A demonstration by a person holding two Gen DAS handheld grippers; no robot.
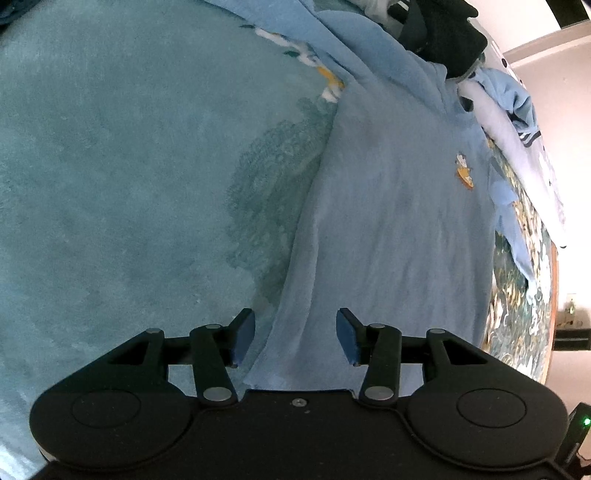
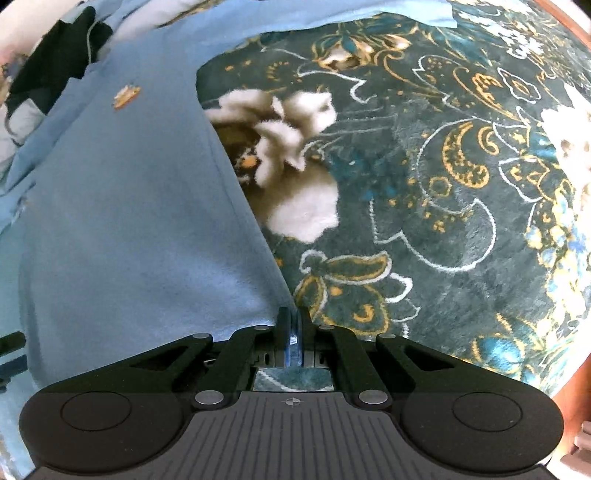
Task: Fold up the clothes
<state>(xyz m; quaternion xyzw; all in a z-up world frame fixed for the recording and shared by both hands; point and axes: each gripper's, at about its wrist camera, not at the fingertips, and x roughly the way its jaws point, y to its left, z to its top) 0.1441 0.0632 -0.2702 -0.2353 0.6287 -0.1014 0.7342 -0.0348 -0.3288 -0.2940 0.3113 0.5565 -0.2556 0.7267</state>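
Note:
A light blue T-shirt (image 1: 391, 206) with a small orange chest emblem (image 1: 463, 171) lies flat, running away from the camera. My left gripper (image 1: 295, 338) is open just above the shirt's near left hem corner, and its blue pads touch no cloth. In the right wrist view the same T-shirt (image 2: 129, 206) fills the left half. My right gripper (image 2: 294, 328) is shut on the shirt's near right hem corner, with blue fabric pinched between its pads.
Plain teal blanket (image 1: 129, 166) spreads left of the shirt. A dark floral carpet-like cover (image 2: 443, 184) lies to the right. At the far end sit a black garment (image 1: 450, 33) and a pile of pale clothes (image 1: 517, 118). A wall (image 1: 569, 147) stands far right.

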